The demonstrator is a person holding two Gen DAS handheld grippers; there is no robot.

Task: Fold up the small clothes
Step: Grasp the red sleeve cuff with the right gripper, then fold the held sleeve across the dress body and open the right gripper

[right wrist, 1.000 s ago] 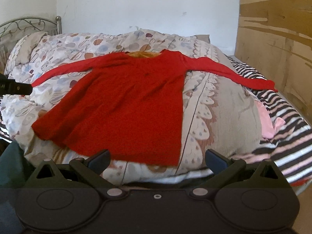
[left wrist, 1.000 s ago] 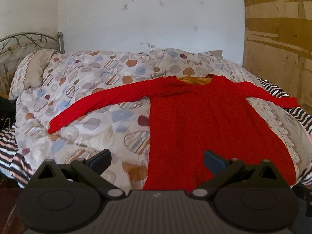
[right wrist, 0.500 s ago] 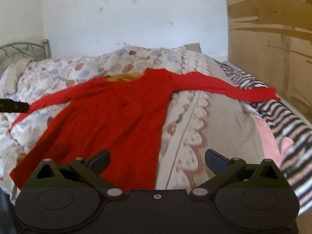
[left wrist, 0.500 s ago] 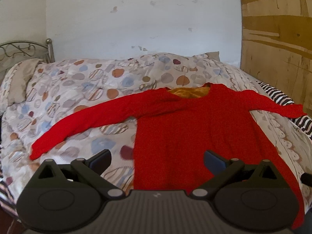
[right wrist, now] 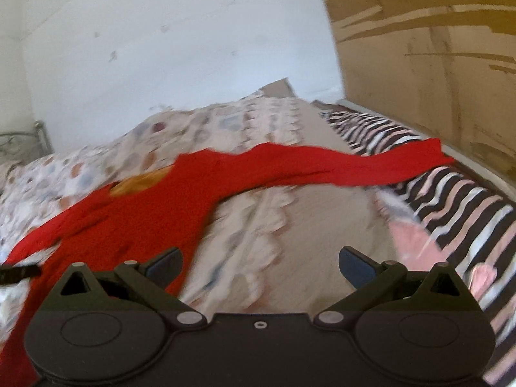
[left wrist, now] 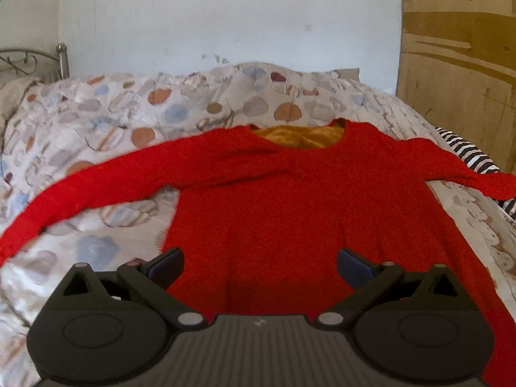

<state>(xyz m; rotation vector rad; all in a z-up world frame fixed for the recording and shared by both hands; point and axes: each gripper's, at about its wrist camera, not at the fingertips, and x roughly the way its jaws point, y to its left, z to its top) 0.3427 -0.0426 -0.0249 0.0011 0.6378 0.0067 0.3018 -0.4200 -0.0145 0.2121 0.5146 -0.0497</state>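
A red top (left wrist: 283,200) is laid flat on the spotted quilt (left wrist: 135,113) on the bed, with both sleeves stretched out to the sides. Nothing has been folded yet, it is judged.

Things could go wrong from here. The quilt is soft and lumpy, so some of it could be pinched together with the top, and then the quilt would be pulled up too. The right sleeve (right wrist: 354,164) is draped over the striped blanket (right wrist: 467,213) near the wooden board (right wrist: 435,64), so it could be dragged off the edge if it is tugged hard. If only a thin bit of cloth is caught, it could slip out and the fold would be made crooked.

The left gripper (left wrist: 260,262) is held wide apart over the lower part of the top; nothing is held, and whether the cloth is touched cannot be told. The right gripper (right wrist: 261,262) is also spread wide and empty, held above the quilt just beside the top's right edge, pointed toward the right sleeve
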